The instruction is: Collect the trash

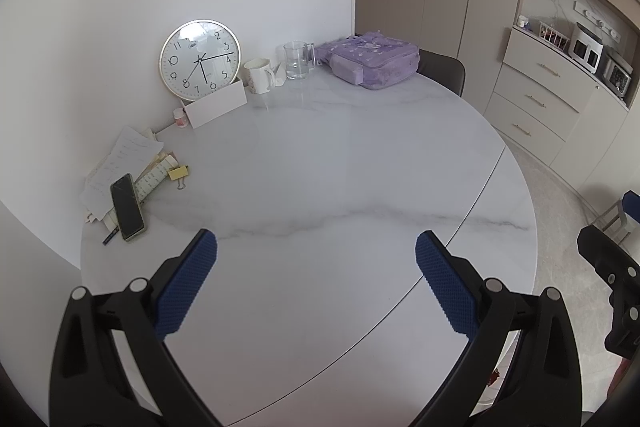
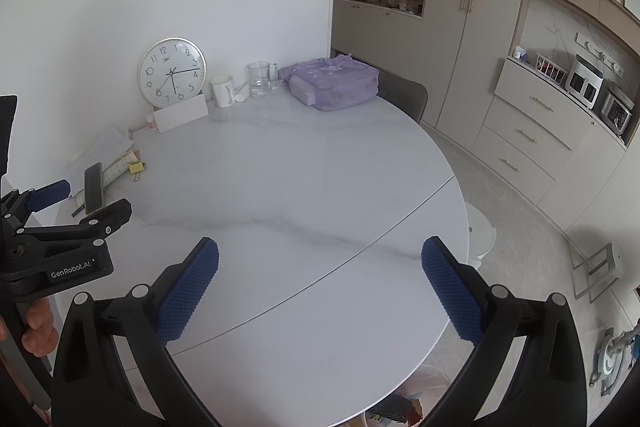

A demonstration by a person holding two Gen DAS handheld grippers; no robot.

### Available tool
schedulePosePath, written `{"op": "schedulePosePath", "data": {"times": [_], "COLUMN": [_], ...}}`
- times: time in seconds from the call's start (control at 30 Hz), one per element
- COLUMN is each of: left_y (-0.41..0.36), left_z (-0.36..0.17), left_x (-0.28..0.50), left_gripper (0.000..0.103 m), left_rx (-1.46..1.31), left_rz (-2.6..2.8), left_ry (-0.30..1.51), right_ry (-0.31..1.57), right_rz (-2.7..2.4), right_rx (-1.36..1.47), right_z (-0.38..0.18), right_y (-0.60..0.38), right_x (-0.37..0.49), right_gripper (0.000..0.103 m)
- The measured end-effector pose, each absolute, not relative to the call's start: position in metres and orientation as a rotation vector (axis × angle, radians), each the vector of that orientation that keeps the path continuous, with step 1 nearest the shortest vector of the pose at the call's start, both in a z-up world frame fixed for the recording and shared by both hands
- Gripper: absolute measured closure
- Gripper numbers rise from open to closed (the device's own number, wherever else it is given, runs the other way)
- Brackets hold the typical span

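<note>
I hold both grippers, left gripper (image 1: 316,259) and right gripper (image 2: 320,265), spread wide, empty over tabletop (image 1: 320,167); colourful trash (image 2: 400,409) below right gripper, under tabletop edge.

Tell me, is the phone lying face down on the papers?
No, the phone lies screen up, its dark glass showing, on the papers.

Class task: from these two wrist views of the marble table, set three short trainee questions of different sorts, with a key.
1. True or false: the left gripper is holding something.
2. What lies on the paper pile? A) a phone B) a spoon C) a cup
3. Fill in: the glass mug stands between the white mug and the purple ____.

Key: 1 false, both it and the right gripper are open and empty; 2 A, the phone; 3 bag.
</note>
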State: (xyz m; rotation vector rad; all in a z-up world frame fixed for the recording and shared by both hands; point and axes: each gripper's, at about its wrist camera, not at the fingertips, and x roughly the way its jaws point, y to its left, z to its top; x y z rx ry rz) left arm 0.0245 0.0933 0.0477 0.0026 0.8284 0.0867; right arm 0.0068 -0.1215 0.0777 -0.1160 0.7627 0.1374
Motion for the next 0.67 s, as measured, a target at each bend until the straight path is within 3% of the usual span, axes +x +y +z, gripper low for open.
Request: {"op": "schedulePosePath", "data": {"times": [0.67], "left_y": [0.0940], "left_z": [0.0494], "left_x": [0.0266], "left_gripper": [0.008], "left_rx": [0.002], "left_rz": [0.057], "left_ry": [0.826], "right_ry": [0.762], "right_rz": [0.138], "right_rx": [-0.115], "right_z": [0.0775], "right_y": [-0.1227], "right_x": [0.0076], "right_gripper": [0.002]}}
